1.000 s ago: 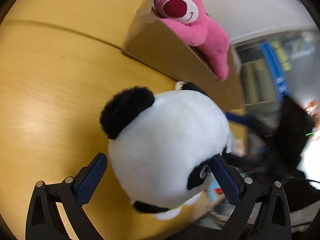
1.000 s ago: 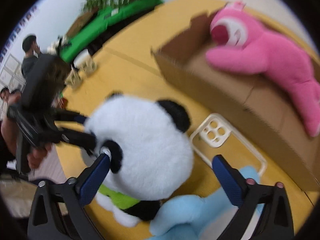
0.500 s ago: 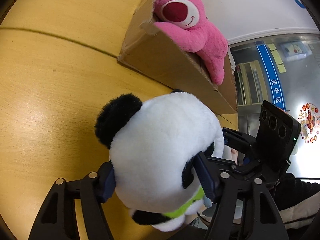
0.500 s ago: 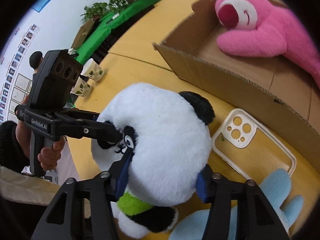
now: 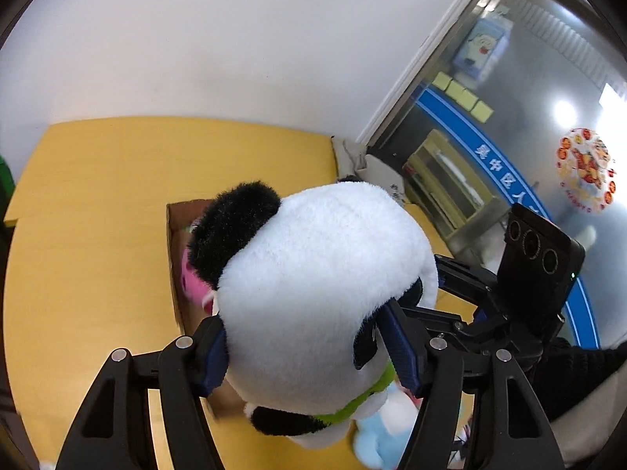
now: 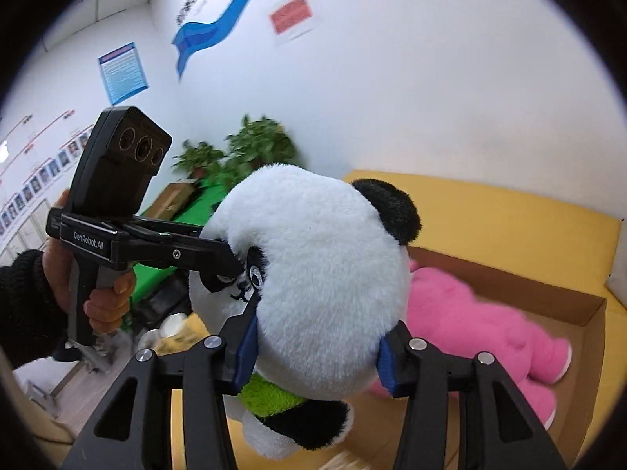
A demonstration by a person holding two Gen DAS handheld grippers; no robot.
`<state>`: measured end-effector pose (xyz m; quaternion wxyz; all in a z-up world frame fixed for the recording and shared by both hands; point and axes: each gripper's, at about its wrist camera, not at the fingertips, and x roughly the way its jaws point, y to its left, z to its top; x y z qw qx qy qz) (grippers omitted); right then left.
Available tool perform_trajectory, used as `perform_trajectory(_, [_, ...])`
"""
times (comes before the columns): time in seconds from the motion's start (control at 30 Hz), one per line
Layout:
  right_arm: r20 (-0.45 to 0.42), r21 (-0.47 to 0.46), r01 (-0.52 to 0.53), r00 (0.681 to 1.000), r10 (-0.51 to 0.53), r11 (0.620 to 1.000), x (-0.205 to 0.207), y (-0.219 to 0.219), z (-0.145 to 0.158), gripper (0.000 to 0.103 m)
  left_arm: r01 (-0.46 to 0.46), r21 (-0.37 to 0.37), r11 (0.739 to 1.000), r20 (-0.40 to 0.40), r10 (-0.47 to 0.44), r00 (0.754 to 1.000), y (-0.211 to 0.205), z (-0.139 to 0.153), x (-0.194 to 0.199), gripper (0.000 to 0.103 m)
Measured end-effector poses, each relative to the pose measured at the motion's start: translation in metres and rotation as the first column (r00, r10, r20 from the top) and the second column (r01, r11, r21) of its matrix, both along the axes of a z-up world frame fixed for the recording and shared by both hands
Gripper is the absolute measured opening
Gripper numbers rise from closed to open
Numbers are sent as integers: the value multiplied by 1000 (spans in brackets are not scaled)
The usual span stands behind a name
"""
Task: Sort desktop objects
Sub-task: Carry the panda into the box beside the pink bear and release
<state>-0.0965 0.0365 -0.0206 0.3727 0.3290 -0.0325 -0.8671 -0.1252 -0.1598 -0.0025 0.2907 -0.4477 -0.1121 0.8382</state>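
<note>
A plush panda (image 5: 317, 290) with a white head, black ears and a green collar hangs in the air above the yellow table (image 5: 98, 211). My left gripper (image 5: 309, 356) is shut on its head from one side. My right gripper (image 6: 317, 348) is shut on the same panda (image 6: 317, 258) from the other side. The left gripper also shows in the right wrist view (image 6: 219, 262), pressing the panda's face. A pink plush bear (image 6: 478, 325) lies in the open cardboard box (image 6: 588, 352) behind and below the panda.
A light blue plush toy (image 5: 384, 431) lies on the table under the panda. Green plants (image 6: 243, 152) and a green surface stand off the table's far left. A white wall (image 5: 235, 39) and a glass door (image 5: 529, 117) lie behind.
Both grippers closed on the panda's head and lifted it off the table. Both cameras have tilted up, so the wall fills the view and the box sits lower.
</note>
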Motion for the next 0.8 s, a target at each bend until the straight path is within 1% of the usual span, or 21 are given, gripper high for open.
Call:
perform_trajectory(0.03, [14, -1, 4, 1000, -4, 1000, -10, 2, -13, 48, 7, -16, 1000, 15, -7, 1000, 4, -13, -14, 72])
perform_trajectory(0.13, [85, 0, 23, 996, -23, 1000, -30, 7, -60, 48, 4, -65, 998, 53, -1, 999, 11, -50, -35, 72])
perform_trajectory(0.2, [143, 15, 35, 989, -36, 999, -36, 5, -93, 48, -8, -97, 995, 118, 19, 993, 15, -88, -47, 72])
perform_trajectory(0.23, [176, 26, 38, 984, -42, 999, -37, 3, -108, 49, -8, -110, 994, 142, 24, 990, 15, -101, -47, 72])
perform_trajectory(0.27, [212, 41, 37, 976, -45, 998, -37, 1, -124, 49, -2, -136, 991, 183, 28, 983, 16, -124, -48, 73])
perform_trajectory(0.3, [244, 63, 33, 969, -47, 997, -34, -2, -138, 49, 11, -158, 987, 196, 20, 980, 18, -134, -44, 73])
perform_trajectory(0.37, [284, 107, 21, 957, -51, 994, -26, -6, -156, 52, 44, -197, 979, 209, -2, 978, 23, -153, -33, 74])
perform_trajectory(0.43, [288, 130, 26, 956, -63, 991, -25, -4, -152, 65, 48, -176, 983, 205, -11, 979, 20, -157, -26, 77])
perform_trajectory(0.47, [287, 142, 30, 955, -70, 989, -24, -3, -148, 66, 45, -162, 986, 207, -11, 978, 19, -156, -26, 78])
perform_trajectory(0.53, [273, 168, 42, 958, -87, 985, -24, 0, -136, 67, 48, -171, 984, 198, -13, 980, 16, -152, -24, 80])
perform_trajectory(0.57, [238, 171, 59, 966, -99, 984, -26, 6, -120, 67, 51, -174, 983, 196, -16, 980, 17, -151, -23, 81])
perform_trajectory(0.67, [169, 92, 92, 980, -106, 992, -40, 20, -75, 67, 54, -176, 983, 192, -19, 981, 16, -148, -22, 82])
perform_trajectory(0.7, [158, 81, 86, 983, -98, 993, -50, 19, -66, 65, 48, -169, 984, 192, -15, 981, 14, -149, -22, 83])
perform_trajectory(0.73, [158, 85, 77, 983, -89, 993, -61, 13, -62, 57, 45, -166, 985, 191, -12, 981, 15, -146, -24, 83])
perform_trajectory(0.77, [180, 122, 57, 981, -78, 991, -72, 1, -71, 47, 39, -163, 986, 191, -7, 982, 13, -147, -23, 84])
perform_trajectory(0.8, [203, 159, 36, 977, -68, 987, -83, -12, -79, 22, 33, -160, 986, 191, -2, 982, 11, -147, -21, 85])
